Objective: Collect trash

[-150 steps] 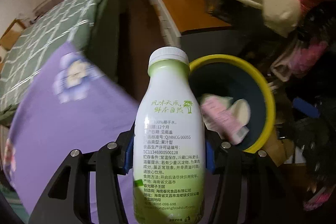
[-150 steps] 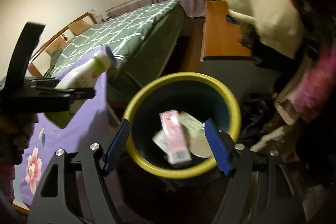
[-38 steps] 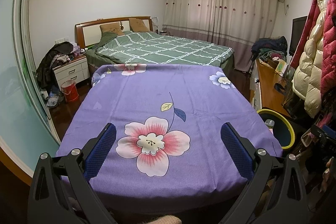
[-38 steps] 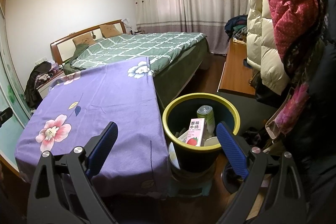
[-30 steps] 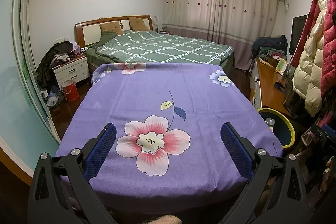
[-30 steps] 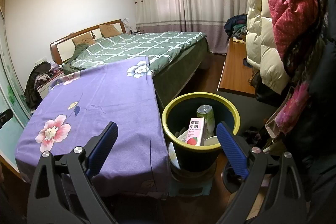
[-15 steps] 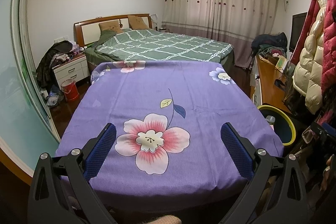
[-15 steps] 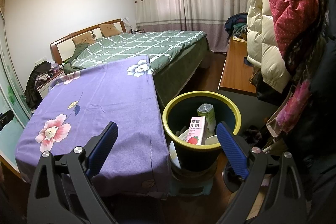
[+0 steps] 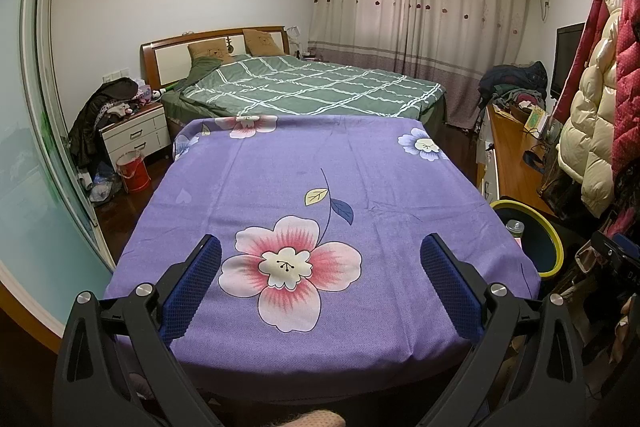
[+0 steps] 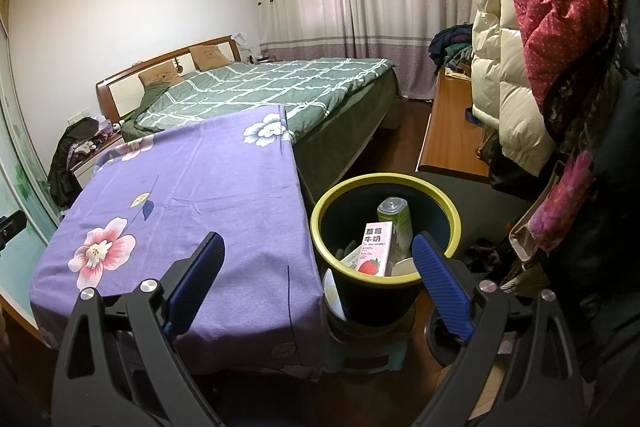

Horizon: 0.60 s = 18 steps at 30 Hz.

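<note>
Both my left gripper [image 9: 320, 279] and right gripper [image 10: 316, 277] are now released; the bottle [image 10: 396, 223] I held went into the bin [image 10: 454, 217], so the purple cloth [image 9: 280, 187] looks clean.

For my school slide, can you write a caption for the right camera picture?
Open right gripper above a yellow-rimmed bin holding a pink carton and can, beside the purple cloth.

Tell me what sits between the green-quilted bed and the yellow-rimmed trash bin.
In the right wrist view, only bare dark wood floor separates the bed from the trash bin; the purple flowered cloth lies beside the bin.
</note>
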### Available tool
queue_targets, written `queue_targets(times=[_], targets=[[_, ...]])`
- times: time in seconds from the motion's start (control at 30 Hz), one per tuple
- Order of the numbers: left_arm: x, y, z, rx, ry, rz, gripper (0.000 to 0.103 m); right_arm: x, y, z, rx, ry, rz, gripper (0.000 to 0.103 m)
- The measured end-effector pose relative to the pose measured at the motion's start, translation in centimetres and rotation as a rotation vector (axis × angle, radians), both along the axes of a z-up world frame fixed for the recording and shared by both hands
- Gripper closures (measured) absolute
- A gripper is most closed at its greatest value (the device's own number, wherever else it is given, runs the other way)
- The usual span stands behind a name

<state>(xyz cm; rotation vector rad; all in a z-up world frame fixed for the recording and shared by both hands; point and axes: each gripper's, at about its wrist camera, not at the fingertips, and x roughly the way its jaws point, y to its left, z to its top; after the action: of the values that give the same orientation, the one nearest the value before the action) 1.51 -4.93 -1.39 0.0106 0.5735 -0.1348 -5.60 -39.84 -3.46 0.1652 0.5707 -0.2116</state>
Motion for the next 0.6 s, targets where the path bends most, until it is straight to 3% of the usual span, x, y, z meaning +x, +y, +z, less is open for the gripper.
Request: queue_targets(times=[0.6], targets=[[-0.03, 0.0, 0.05, 0.002, 0.001, 0.002, 0.005, 0.04, 0.09, -0.06, 0.004, 0.003, 0.002, 0.013]])
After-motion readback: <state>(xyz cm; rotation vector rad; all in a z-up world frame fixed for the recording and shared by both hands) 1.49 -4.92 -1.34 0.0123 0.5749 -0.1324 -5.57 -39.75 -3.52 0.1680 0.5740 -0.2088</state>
